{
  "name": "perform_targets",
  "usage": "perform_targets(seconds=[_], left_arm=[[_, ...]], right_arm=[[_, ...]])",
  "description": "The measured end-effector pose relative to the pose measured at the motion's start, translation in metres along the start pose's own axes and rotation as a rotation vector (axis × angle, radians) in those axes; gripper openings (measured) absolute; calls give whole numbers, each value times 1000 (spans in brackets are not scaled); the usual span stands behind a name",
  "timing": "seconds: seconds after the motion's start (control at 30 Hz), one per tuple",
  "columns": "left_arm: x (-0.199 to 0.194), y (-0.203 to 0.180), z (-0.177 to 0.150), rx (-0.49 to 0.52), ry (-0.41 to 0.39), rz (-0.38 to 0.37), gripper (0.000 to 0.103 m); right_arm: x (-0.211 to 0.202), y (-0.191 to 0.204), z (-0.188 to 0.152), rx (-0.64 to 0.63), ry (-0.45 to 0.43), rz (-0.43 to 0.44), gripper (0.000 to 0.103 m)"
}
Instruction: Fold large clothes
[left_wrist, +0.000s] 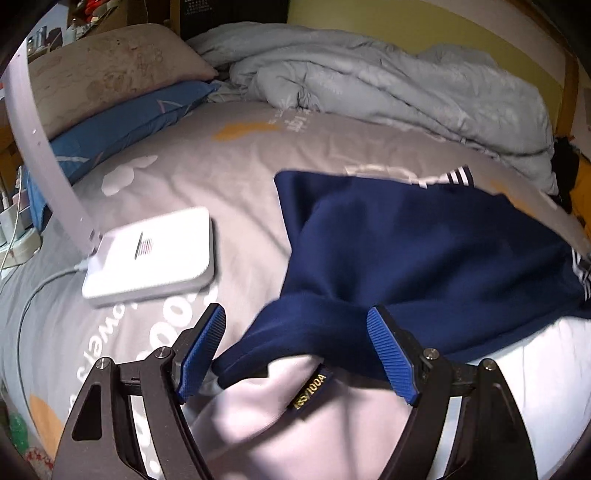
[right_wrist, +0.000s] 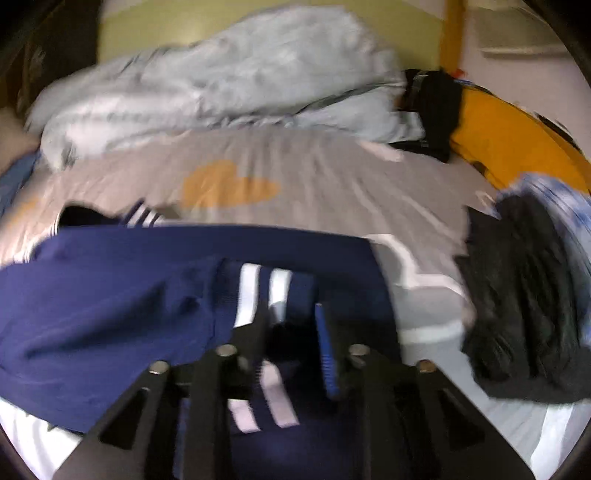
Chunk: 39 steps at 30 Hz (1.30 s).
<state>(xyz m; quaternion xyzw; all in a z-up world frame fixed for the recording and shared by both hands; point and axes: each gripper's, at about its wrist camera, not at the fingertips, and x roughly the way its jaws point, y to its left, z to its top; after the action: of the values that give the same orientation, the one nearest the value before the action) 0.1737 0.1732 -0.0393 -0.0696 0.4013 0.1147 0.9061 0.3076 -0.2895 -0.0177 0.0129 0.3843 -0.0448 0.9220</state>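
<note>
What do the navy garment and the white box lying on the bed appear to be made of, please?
Navy garment: soft matte knit, probably a cotton or polyester blend; it drapes in rounded folds, with ribbed white-striped trim. White box: likely smooth, hard plastic, with rounded corners and a faint sheen.

Left gripper wide open, blue pads on both sides of dark blue jacket collar. Jacket lies on grey bed sheet, white inside showing. White box with cable sits left of jacket. Pillows and grey blanket behind.
</note>
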Motion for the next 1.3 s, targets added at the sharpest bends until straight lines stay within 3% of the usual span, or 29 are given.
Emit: perform_targets(seconds=[0.07,0.1,0.23,0.33,0.6,0.67,0.8,0.93,1.1,1.3], left_arm=[[-5,-4,-9,25,-8,26,78],[-6,-7,-12,42,-12,40,78],[-13,-17,-22,97,-24,59,78],[-33,-15,-21,86,-73,4,78],[-107,-27,-38,126,-238,-171,78],[-124,-33,-46,153,-275,-202,84],[-150,-39,-58,169,-350,-213,103],[-156,-45,-69,171,-371,-246,103],[-156,-56,-80,203,-416,-185,103],[-152,-60,-84,222,-401,-182,103]], right_arm=[[-28,-5,-5,7,-50,43,39],[-40,-5,-8,-3,-68,49,45],[-98,1,-35,-61,-193,73,85],[-136,9,-67,-78,-258,73,103],[-183,25,-117,-96,-311,109,103],[-183,27,-129,-75,-293,125,103],[-184,28,-148,-55,-250,147,103],[-190,30,-155,-44,-255,138,103],[-195,36,-159,-86,-270,144,103],[-188,39,-164,-96,-248,144,103]])
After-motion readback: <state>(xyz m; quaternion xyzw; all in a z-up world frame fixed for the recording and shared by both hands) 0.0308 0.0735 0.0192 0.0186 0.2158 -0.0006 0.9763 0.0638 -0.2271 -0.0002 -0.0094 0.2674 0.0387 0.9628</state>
